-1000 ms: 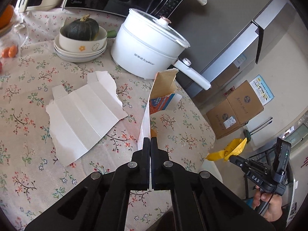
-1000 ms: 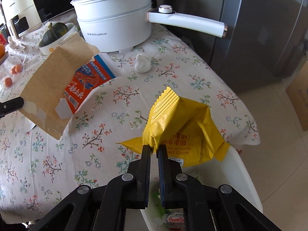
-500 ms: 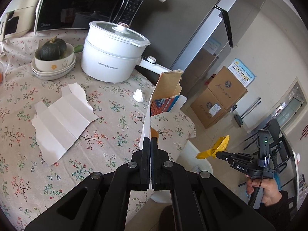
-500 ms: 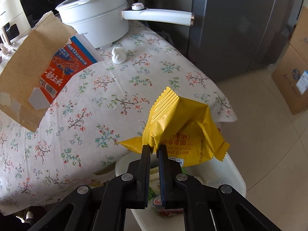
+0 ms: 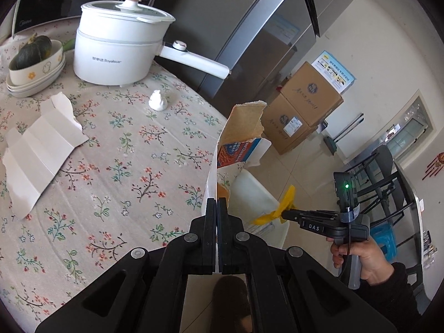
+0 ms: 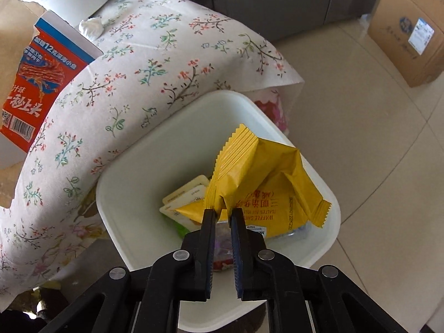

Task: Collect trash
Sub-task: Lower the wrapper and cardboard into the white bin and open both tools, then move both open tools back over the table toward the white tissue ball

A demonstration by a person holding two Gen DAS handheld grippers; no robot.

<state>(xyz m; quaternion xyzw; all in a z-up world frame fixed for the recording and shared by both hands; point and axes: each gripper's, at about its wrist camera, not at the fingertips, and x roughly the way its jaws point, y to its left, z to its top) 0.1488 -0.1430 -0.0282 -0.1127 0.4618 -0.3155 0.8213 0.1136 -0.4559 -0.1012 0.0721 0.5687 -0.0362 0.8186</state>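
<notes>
From the left wrist camera, the left gripper (image 5: 217,204) has its fingers pressed together on the lower edge of a torn cardboard snack box (image 5: 239,141), which stands up past the table's right edge, brown inside and red-and-blue printed outside. On the floral tablecloth (image 5: 116,166) stand a white electric pot (image 5: 116,52) lettered "Royalstar", a stack of bowls (image 5: 33,75) with a dark green squash (image 5: 34,52) in the top one, a small white wad (image 5: 158,101) near the pot, and a torn white card sheet (image 5: 41,149) toward the left edge. Beyond the table are stacked cardboard cartons (image 5: 302,111) beside a grey refrigerator (image 5: 249,27). The right gripper (image 5: 285,214), marked "DAS", shows here holding something yellow above a white trash bin (image 5: 252,191). From the right wrist camera, the right gripper (image 6: 222,216) is clamped on a crumpled yellow wrapper (image 6: 266,186) printed "WAFFLE", held over the white trash bin (image 6: 138,194) at the table's edge. Inside the bin lie cream-coloured packets (image 6: 186,197) and what may be a red wrapper, partly hidden. The snack box (image 6: 33,88) carries a barcode and Chinese lettering.
</notes>
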